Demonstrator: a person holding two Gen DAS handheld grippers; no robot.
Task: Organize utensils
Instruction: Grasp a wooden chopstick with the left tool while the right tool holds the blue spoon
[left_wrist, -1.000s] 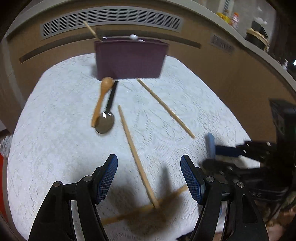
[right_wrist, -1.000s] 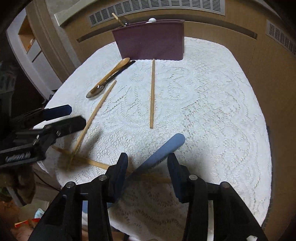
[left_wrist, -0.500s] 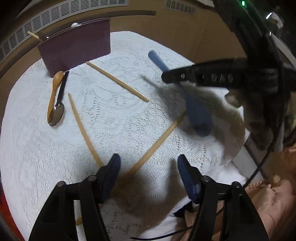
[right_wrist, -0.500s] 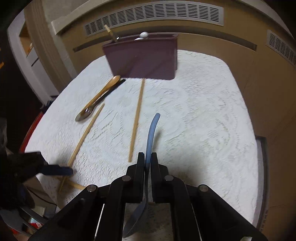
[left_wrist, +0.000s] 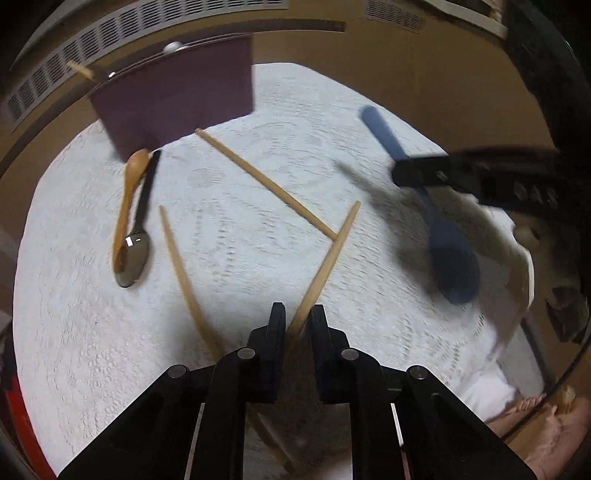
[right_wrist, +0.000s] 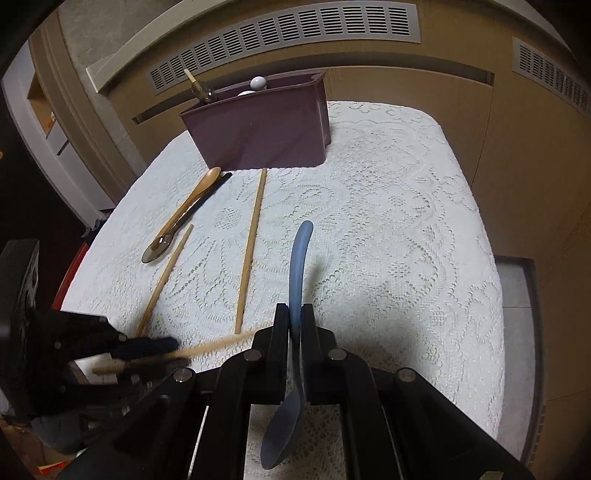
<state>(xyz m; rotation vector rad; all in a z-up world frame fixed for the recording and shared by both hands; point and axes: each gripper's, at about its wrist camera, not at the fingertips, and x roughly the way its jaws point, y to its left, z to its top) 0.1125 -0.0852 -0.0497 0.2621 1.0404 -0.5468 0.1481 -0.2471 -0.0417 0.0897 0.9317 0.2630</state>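
My left gripper has its jaws closing around a wooden chopstick, pads pressing its near end; in the right wrist view that chopstick sticks out blurred from the left gripper. My right gripper is shut on a blue spoon, handle pointing away, bowl hanging below the jaws. In the left wrist view the blue spoon hangs over the table's right side. A maroon utensil box stands at the far edge with utensils inside.
Two more chopsticks lie on the white lace cloth. A wooden spoon and a black-handled metal spoon lie side by side near the box. A vented wooden wall runs behind the table.
The right gripper shut on the blue spoon and lifted it off the cloth. The left gripper shifted over to the near chopstick and its jaws came together on it.
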